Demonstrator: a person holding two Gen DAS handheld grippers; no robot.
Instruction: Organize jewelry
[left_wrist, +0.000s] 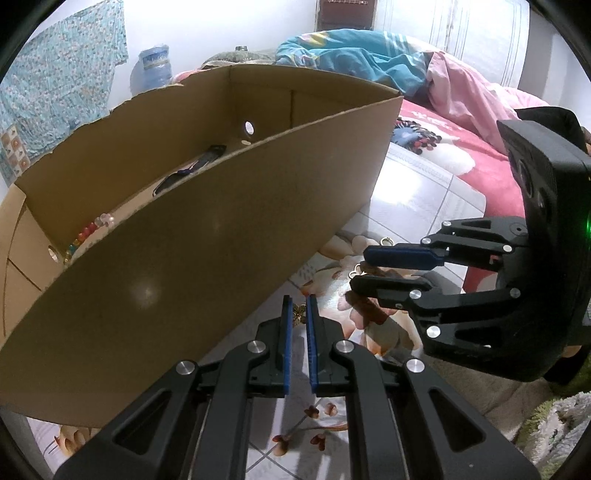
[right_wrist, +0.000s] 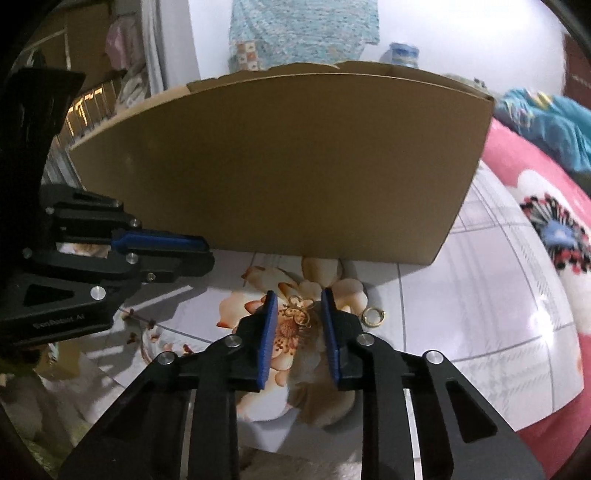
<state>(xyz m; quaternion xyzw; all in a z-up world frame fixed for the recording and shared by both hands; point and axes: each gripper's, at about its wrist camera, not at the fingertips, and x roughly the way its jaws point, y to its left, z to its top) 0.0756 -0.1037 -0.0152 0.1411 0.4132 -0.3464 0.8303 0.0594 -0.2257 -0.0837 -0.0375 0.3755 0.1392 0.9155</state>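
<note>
A gold filigree earring (right_wrist: 298, 313) lies on the flowered mat (right_wrist: 461, 295), between the blue pads of my right gripper (right_wrist: 298, 293). The pads stand apart, with a gap on each side of it. A gold ring (right_wrist: 373, 316) lies just right of that gripper and shows again as the ring (left_wrist: 386, 242). My left gripper (left_wrist: 298, 301) is shut on a small gold ornament (left_wrist: 297, 314) at its tips, close to the cardboard box (left_wrist: 184, 277). In the left wrist view the right gripper (left_wrist: 358, 270) reaches in from the right. The left gripper (right_wrist: 209, 254) shows at the left.
The open box (right_wrist: 277, 166) stands behind both grippers; a beaded bracelet (left_wrist: 88, 232) and dark blue pieces (left_wrist: 192, 170) lie inside. A pink blanket (left_wrist: 461, 92) and a teal one (left_wrist: 351, 55) are heaped behind. A water bottle (left_wrist: 155, 66) stands by the wall.
</note>
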